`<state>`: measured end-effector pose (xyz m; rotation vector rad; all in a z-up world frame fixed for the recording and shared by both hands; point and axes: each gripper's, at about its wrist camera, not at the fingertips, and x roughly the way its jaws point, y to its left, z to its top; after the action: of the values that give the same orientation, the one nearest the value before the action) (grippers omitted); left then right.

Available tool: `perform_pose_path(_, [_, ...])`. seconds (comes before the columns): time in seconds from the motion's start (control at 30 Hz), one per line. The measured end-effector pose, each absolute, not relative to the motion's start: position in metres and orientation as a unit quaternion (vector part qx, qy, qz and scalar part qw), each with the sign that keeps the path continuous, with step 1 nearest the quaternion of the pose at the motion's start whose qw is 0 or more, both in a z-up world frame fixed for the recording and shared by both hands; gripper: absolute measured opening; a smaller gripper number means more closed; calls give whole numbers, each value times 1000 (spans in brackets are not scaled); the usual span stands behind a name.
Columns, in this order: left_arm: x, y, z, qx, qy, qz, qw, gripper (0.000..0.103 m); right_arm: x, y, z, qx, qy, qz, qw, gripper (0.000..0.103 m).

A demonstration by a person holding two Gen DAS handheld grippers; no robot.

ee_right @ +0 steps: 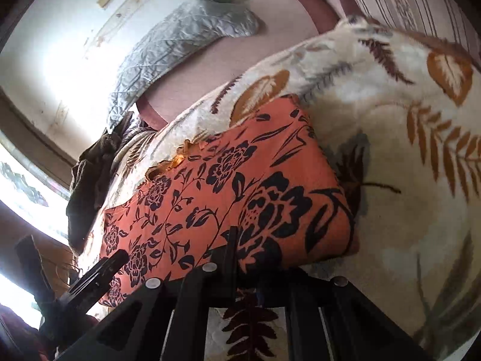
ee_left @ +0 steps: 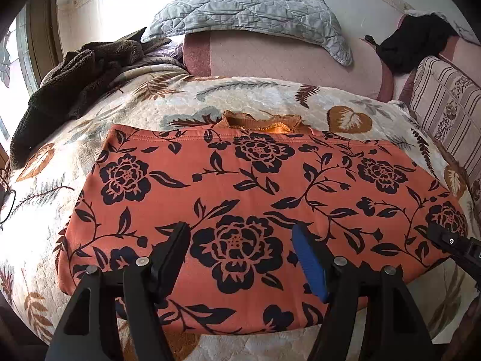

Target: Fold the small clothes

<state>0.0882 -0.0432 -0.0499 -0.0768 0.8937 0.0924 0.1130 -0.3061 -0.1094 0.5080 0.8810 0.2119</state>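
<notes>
An orange garment with a black flower print lies flat on the leaf-patterned bedspread, folded into a wide rectangle, its ribbed collar at the far edge. My left gripper is open just above the garment's near middle, one black finger and one blue-padded finger apart, holding nothing. The right gripper shows at the garment's right edge. In the right wrist view the garment fills the middle. My right gripper is at its near corner; one finger lies over the cloth, the other is hidden beneath.
The bedspread covers the bed. A dark brown fleece lies at the far left, a grey quilted pillow and pink bolster at the headboard, a black cloth and striped cushion at the far right. Glasses lie at left.
</notes>
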Motion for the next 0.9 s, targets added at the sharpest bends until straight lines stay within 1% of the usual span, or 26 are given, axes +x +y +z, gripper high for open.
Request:
perform_pose_path(0.03, [92,-47,-56,-26,439,46,897,71,116,-305,-115,236,430,95,866,18])
perform_pose_path(0.07, [98,-51,-67,-14,459,44,887,71,123,-306,-129,233,457,92,854,27])
perform_pose_path(0.1, [104,-54,-80,-4,484,45,874,71,131,-311,-148,248,496,96,827,27])
perform_pose_path(0.13, [108,-57,-91,10,498,47,866,71,132,-321,-164,292,519,105,797,29])
perform_pose_path(0.17, [106,-60,-90,24,483,49,874,74,127,-335,-167,338,506,121,784,34])
perform_pose_path(0.2, [104,-62,-88,32,475,48,878,75,124,-346,-166,358,503,121,777,38])
perform_pose_path(0.23, [104,-61,-88,30,477,44,877,75,120,-359,-161,372,495,121,776,52])
perform_pose_path(0.27, [104,-58,-88,22,478,42,877,75,117,-371,-154,385,477,125,780,68])
perform_pose_path(0.3, [104,-56,-88,15,479,40,877,75,117,-383,-147,394,462,127,784,71])
perform_pose_path(0.4, [105,-56,-88,14,481,40,875,76,144,-401,-131,380,447,144,797,74])
perform_pose_path(0.53, [107,-56,-89,10,486,41,873,77,220,-397,-138,335,479,183,790,74])
perform_pose_path(0.67, [108,-55,-89,6,491,37,871,78,285,-376,-162,299,537,191,766,74])
perform_pose_path(0.7, [108,-56,-89,5,492,36,870,78,296,-370,-165,285,544,195,764,72])
perform_pose_path(0.73, [109,-55,-89,4,492,36,870,78,302,-364,-161,272,539,194,773,56])
perform_pose_path(0.77, [109,-55,-89,2,492,35,870,79,307,-356,-157,256,546,192,774,16])
perform_pose_path(0.8, [109,-55,-89,1,494,33,869,80,308,-352,-154,246,552,186,775,16])
perform_pose_path(0.9, [110,-53,-90,-3,492,29,870,81,302,-344,-133,198,522,166,813,16])
